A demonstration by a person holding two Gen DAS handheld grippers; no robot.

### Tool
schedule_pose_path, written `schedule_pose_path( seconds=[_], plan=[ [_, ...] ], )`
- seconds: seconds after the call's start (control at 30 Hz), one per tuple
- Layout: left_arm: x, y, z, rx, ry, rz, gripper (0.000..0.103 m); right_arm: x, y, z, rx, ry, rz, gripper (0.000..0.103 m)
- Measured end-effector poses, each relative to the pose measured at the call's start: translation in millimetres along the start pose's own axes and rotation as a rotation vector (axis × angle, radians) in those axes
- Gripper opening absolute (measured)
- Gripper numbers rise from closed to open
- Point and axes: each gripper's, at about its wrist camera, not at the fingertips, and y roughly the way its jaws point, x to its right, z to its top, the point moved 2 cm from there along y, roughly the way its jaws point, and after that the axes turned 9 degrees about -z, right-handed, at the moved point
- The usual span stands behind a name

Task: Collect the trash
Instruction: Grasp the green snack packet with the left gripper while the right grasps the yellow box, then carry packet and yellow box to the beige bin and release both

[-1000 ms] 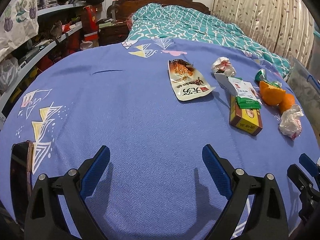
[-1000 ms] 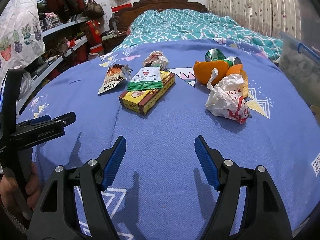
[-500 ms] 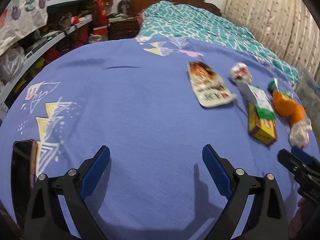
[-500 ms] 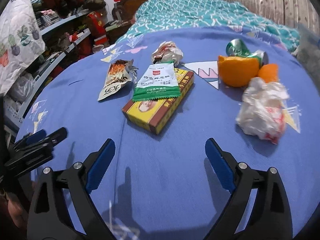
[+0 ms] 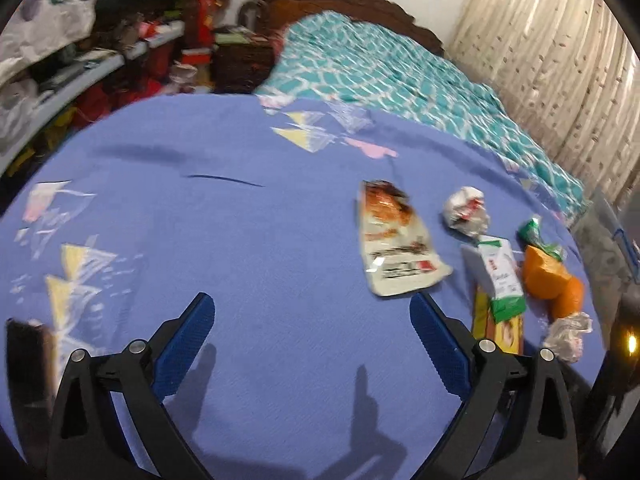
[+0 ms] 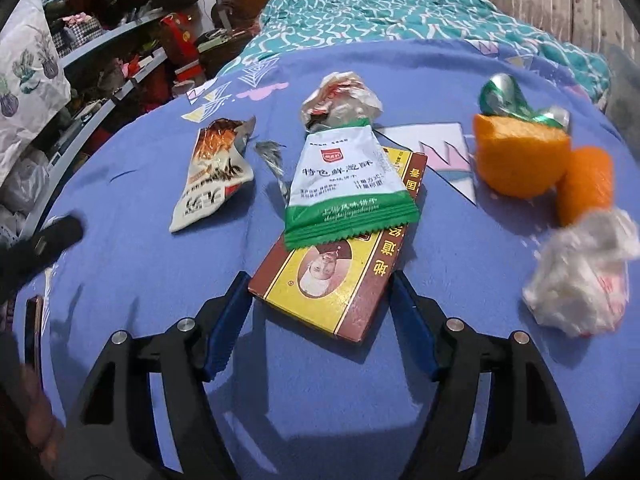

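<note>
Trash lies on a blue bedspread [image 6: 320, 408]. A red-and-yellow box [image 6: 340, 276] sits with its near end between the open fingers of my right gripper [image 6: 320, 300]. A green-and-white packet [image 6: 348, 184] lies on the box. Around it are a white snack wrapper [image 6: 212, 176], a crumpled paper ball [image 6: 340, 98], orange peel [image 6: 520, 160], a crushed green can [image 6: 504, 94] and a crumpled white wrapper [image 6: 580, 280]. My left gripper [image 5: 308, 320] is open and empty over bare bedspread, left of the snack wrapper [image 5: 396, 244] and box [image 5: 500, 328].
A teal quilt [image 6: 380, 12] and wooden headboard [image 5: 348, 0] lie beyond. Cluttered shelves [image 6: 100, 60] run along the left. A dark phone [image 5: 24, 360] lies near the left edge of the bedspread. Curtains [image 5: 560, 60] hang at right.
My right gripper has moved forward to the box, whose near end now lies between its fingers. My left gripper view has shifted and the trash appears closer at its right.
</note>
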Motion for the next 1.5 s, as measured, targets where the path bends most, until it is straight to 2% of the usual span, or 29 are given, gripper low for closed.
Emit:
schedule_pose_path(
  seconds=[0.07,0.2,0.23,0.3,0.43,0.5,0.53,0.57,0.6,0.63,0.67,0.7,0.8,0.93,1.03,1.07,1.17,1.33,1.5],
  plan=[
    [13.5,8.8,3.7,-0.03,0.015,-0.045,0.094,7.4,-11.9,-13.5,0.018,-0.027,-0.015,0.07],
    [50.6,28.2,-1.9,-0.12,0.05,-0.197,0.094,19.9,-34.3,-41.4,0.066,-0.089,-0.067,0.07],
    [63.4,34.5,-6.1,-0.159,0.058,-0.267,0.094,23.1,-38.4,-46.1,0.077,-0.096,-0.078,0.07],
    [78.0,42.7,-15.2,-0.207,0.067,-0.336,0.094,31.5,-48.8,-58.9,0.101,-0.105,-0.109,0.07],
    [112.1,65.2,-40.9,-0.365,0.054,-0.558,0.093,39.9,-62.2,-74.0,0.142,-0.136,-0.128,0.07],
    [123.1,75.4,-50.2,-0.415,0.035,-0.624,0.093,42.5,-65.5,-78.7,0.153,-0.146,-0.121,0.07],
    [127.6,78.7,-54.0,-0.421,0.033,-0.639,0.091,43.6,-66.0,-79.5,0.155,-0.143,-0.113,0.07],
    [130.6,76.9,-55.5,-0.396,0.045,-0.626,0.082,45.8,-67.7,-80.3,0.16,-0.136,-0.097,0.07],
    [133.8,77.4,-56.5,-0.397,0.054,-0.624,0.067,46.7,-68.5,-80.2,0.165,-0.133,-0.089,0.07],
    [138.8,80.1,-60.8,-0.432,0.054,-0.642,0.035,48.0,-70.0,-81.4,0.169,-0.132,-0.085,0.07],
    [139.5,81.6,-62.6,-0.447,0.046,-0.651,0.012,50.5,-71.4,-82.0,0.172,-0.133,-0.082,0.069],
    [140.4,81.2,-64.9,-0.449,0.043,-0.655,0.007,52.1,-71.9,-82.9,0.172,-0.131,-0.08,0.069],
    [139.3,68.8,-64.1,-0.401,0.064,-0.629,0.003,61.4,-75.9,-87.6,0.176,-0.116,-0.065,0.069],
    [128.7,44.8,-54.9,-0.352,0.046,-0.637,0.003,76.5,-91.4,-98.6,0.21,-0.112,-0.015,0.069],
    [124.2,25.4,-47.4,-0.32,0.04,-0.661,0.003,91.1,-108.6,-106.7,0.232,-0.103,0.125,0.069],
    [124.5,20.2,-46.1,-0.312,0.042,-0.669,0.003,95.6,-113.3,-110.0,0.207,-0.101,0.232,0.069],
    [136.9,7.4,-43.0,-0.295,0.07,-0.685,0.003,107.3,-120.4,-113.5,0.206,-0.082,0.303,0.069],
    [195.7,-8.1,-56.9,-0.319,0.209,-0.74,0.003,129.4,-127.1,-123.6,0.218,-0.068,0.292,0.068],
    [259.5,-10.5,-90.6,-0.381,0.383,-0.795,0.003,177.1,-131.7,-148.1,0.206,0.011,0.198,0.068]
  ],
)
